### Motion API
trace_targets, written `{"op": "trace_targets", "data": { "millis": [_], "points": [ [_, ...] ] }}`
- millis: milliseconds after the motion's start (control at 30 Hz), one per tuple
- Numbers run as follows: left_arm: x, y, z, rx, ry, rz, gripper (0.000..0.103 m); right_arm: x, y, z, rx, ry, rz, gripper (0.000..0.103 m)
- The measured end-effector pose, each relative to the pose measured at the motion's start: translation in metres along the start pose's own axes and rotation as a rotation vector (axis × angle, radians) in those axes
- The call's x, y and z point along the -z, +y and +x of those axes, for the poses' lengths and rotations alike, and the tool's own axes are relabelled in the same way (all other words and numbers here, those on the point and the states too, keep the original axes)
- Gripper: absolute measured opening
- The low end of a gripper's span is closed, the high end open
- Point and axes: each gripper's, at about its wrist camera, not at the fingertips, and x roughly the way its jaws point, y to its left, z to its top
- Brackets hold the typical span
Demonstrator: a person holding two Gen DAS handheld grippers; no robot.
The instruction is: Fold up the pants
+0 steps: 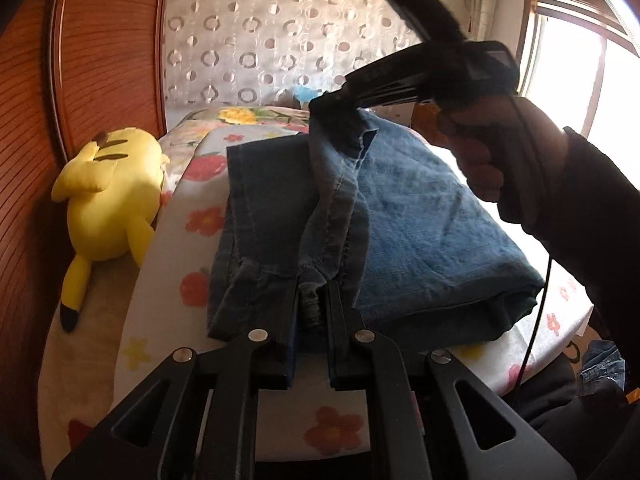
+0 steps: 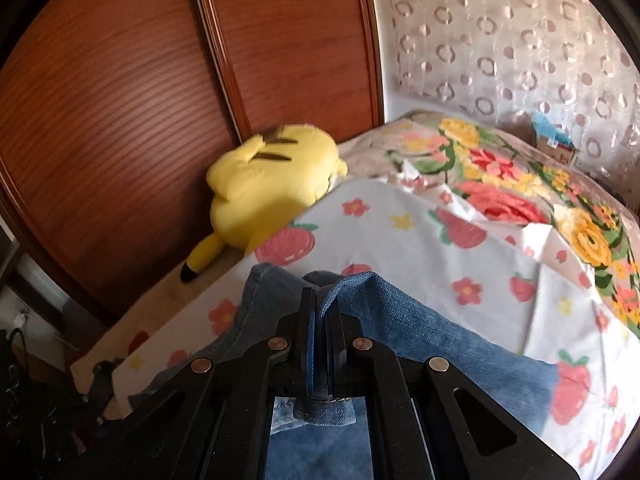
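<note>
**A:** What does the left wrist camera give you?

**B:** The left tongs (image 1: 311, 312) are nearly closed, pinching a bunched edge of the jeans (image 1: 420, 232) at the near end. The jeans lie partly folded on the bed, on a white sheet with flowers and strawberries (image 1: 192, 240). From the pinch a seamed fold of denim rises to the far end, where the right tongs (image 1: 326, 106) grip it — a hand (image 1: 480, 148) holds that tool from the right.

**A:** Anything beside the jeans?

**B:** A yellow plush toy (image 1: 108, 196) lies at the left of the bed, against a wooden wardrobe door (image 1: 100, 60). A window (image 1: 568, 80) glows at the far right.

**A:** And the right wrist camera?

**B:** The right tongs (image 2: 323, 312) are closed tight on a raised peak of denim — the fabric is sandwiched between the two fingers. The jeans (image 2: 420, 344) drape away from the grip on both sides, down onto the printed sheet (image 2: 400, 232). Beyond lie a floral bedcover (image 2: 520, 176), the plush toy (image 2: 272, 176) and the wardrobe door (image 2: 140, 100).
</note>
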Motion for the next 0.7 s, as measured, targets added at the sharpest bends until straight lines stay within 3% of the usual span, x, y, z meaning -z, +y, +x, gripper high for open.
{"op": "trace_targets", "data": {
  "millis": [167,300,333,433,700],
  "points": [
    [-0.002,0.01,-0.008,-0.038,-0.02,-0.016,0.023,0.0,-0.004,0.01,0.015,0.016,0.016,0.009],
    [-0.005,0.016,-0.011,-0.045,-0.036,-0.022,0.045,0.013,-0.009,0.006,0.006,-0.017,0.027,0.034],
    [-0.006,0.016,-0.011,-0.041,-0.039,-0.02,0.046,0.019,-0.01,0.0,-0.001,-0.032,0.021,0.041],
    [-0.01,0.013,-0.006,-0.041,-0.036,-0.012,0.046,0.024,-0.013,-0.014,-0.01,-0.078,0.02,0.048],
    [-0.016,0.0,-0.003,-0.024,-0.046,0.015,0.046,0.059,-0.031,-0.06,0.054,-0.179,0.001,0.052]
  ]
}}
